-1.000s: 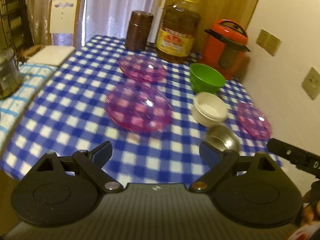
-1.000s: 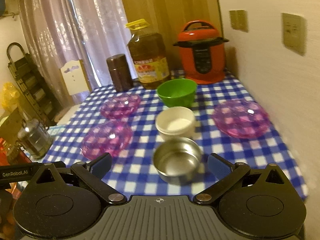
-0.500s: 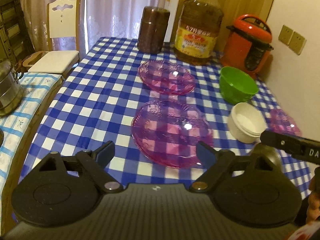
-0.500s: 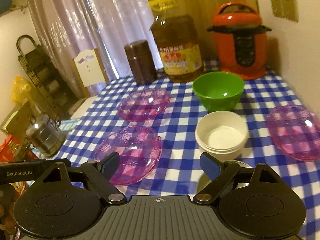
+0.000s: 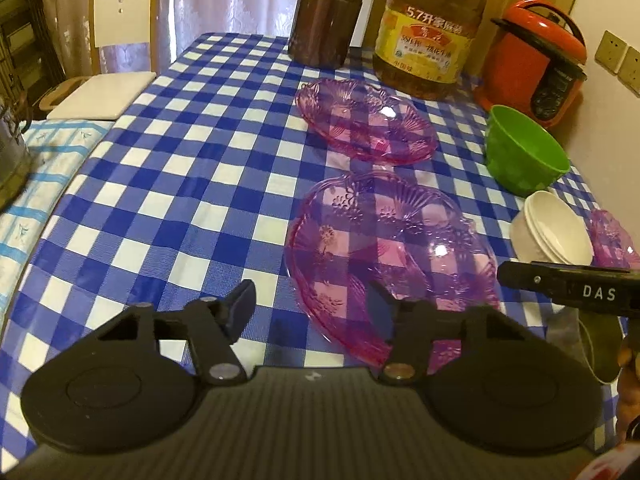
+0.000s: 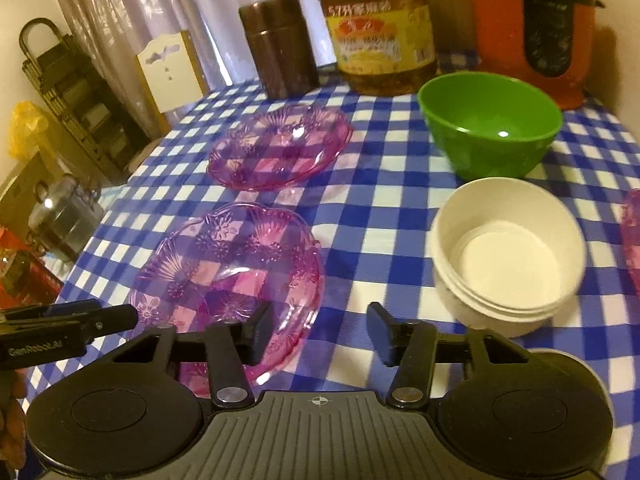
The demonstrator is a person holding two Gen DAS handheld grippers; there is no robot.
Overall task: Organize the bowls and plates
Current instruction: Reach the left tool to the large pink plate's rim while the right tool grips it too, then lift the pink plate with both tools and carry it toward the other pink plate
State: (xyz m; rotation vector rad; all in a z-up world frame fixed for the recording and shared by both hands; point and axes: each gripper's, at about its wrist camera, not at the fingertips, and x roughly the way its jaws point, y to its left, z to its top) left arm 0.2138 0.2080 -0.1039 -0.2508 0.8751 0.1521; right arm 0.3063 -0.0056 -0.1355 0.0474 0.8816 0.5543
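While the near pink plate lay flat on the blue-checked tablecloth, its front rim sat under the left gripper, whose jaws were closing with only the plate's edge and cloth showing in the gap, the pads not pressing on anything. A second pink plate rested just beyond it, nearer the oil jug and the brown canister. To the right stood the green bowl, and just in front of it the stacked white bowls, with a third pink plate beside them at the table's edge. The right gripper was also closing, its fingers apart over bare cloth between the near plate and the white bowls, clamped on nothing. A red pressure cooker stood against the wall behind the green bowl. A chair stood at the far left of the table.
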